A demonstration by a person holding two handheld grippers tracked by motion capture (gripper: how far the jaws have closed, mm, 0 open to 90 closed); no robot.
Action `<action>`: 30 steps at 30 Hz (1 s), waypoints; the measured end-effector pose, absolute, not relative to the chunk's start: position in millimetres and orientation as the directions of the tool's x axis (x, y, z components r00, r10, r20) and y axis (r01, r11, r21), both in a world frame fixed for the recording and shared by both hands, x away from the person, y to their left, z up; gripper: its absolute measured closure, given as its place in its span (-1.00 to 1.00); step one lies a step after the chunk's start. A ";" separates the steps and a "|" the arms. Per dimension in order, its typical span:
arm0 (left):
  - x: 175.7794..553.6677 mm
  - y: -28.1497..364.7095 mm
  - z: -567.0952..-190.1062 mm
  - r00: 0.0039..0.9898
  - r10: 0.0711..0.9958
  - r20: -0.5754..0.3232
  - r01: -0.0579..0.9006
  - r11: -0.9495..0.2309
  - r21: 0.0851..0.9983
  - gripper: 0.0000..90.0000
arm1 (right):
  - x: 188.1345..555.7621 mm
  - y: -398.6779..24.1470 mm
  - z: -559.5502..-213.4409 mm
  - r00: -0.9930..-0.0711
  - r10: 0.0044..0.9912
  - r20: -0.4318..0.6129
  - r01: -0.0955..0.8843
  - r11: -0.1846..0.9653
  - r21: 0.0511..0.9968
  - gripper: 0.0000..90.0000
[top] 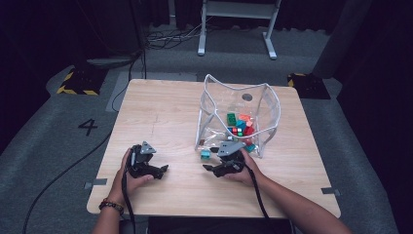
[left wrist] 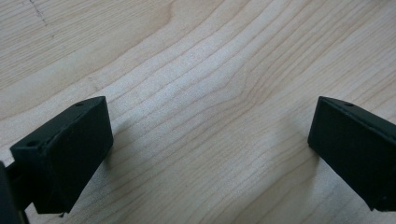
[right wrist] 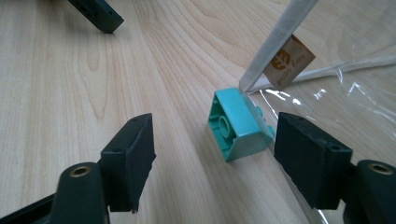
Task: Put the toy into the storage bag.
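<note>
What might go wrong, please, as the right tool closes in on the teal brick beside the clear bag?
1. The teal brick lies tipped on its side, off-centre toward one jaw of the open right tool, so it may twist or skid away.
2. The brick sits against the clear bag; the jaw nearest it may pinch the plastic or its tag and drag the bag.
</note>
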State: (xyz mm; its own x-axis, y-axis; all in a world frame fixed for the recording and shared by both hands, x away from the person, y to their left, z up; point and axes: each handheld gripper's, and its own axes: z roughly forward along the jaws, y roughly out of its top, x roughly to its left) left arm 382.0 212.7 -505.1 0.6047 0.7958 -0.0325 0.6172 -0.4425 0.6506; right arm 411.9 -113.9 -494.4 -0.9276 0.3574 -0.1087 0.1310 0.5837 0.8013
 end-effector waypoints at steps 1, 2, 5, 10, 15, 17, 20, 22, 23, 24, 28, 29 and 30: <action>381.7 212.6 -504.9 0.600 0.799 -0.028 0.618 -0.441 0.651 -1.00 | 412.8 -112.3 -494.3 -0.930 0.349 -0.118 0.116 0.582 0.805 -0.35; 382.0 212.7 -505.1 0.604 0.796 -0.031 0.617 -0.442 0.651 -1.00 | 413.1 -110.8 -494.0 -0.929 0.350 -0.120 0.115 0.581 0.806 -0.35; 381.9 212.5 -505.1 0.603 0.797 -0.033 0.618 -0.440 0.652 -1.00 | 416.4 -106.7 -493.3 -0.932 0.346 -0.112 0.119 0.580 0.806 -0.33; 381.9 212.6 -505.0 0.604 0.797 -0.032 0.618 -0.442 0.650 -1.00 | 419.9 -100.0 -495.7 -0.937 0.334 -0.101 0.123 0.586 0.801 -0.33; 382.0 212.7 -505.0 0.605 0.796 -0.033 0.617 -0.443 0.650 -1.00 | 421.6 -95.9 -500.4 -0.938 0.331 -0.100 0.128 0.600 0.790 -0.23; 382.0 212.7 -505.0 0.605 0.796 -0.032 0.617 -0.443 0.650 -1.00 | 421.6 -94.7 -502.7 -0.937 0.335 -0.098 0.133 0.603 0.786 -0.20; 382.0 212.7 -505.0 0.605 0.796 -0.033 0.618 -0.443 0.650 -1.00 | 421.6 -94.5 -503.3 -0.939 0.330 -0.097 0.132 0.606 0.784 -0.10; 382.0 212.7 -505.0 0.605 0.796 -0.033 0.617 -0.443 0.650 -1.00 | 421.3 -94.9 -503.3 -0.939 0.331 -0.097 0.133 0.607 0.783 -0.04; 382.0 212.7 -505.1 0.605 0.796 -0.032 0.617 -0.443 0.651 -1.00 | 421.5 -95.2 -503.2 -0.938 0.331 -0.097 0.133 0.607 0.783 0.00; 382.0 212.7 -505.1 0.605 0.796 -0.032 0.617 -0.443 0.651 -1.00 | 421.5 -95.4 -503.2 -0.937 0.335 -0.101 0.133 0.607 0.783 0.02; 382.0 212.7 -505.1 0.605 0.796 -0.032 0.617 -0.443 0.651 -1.00 | 422.0 -94.7 -504.5 -0.930 0.352 -0.108 0.147 0.623 0.769 -0.01; 382.0 212.7 -505.1 0.605 0.796 -0.032 0.617 -0.443 0.651 -1.00 | 421.7 -94.5 -504.5 -0.925 0.365 -0.103 0.159 0.621 0.768 -0.10; 382.0 212.7 -505.1 0.605 0.796 -0.032 0.617 -0.443 0.651 -1.00 | 422.2 -94.8 -504.5 -0.924 0.367 -0.109 0.157 0.622 0.767 -0.10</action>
State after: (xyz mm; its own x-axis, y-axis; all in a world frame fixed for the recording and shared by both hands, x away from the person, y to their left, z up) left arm 382.0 212.7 -505.1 0.6048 0.7957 -0.0318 0.6169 -0.4428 0.6507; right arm 422.2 -94.8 -504.5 -0.9240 0.3667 -0.1088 0.1567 0.6224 0.7668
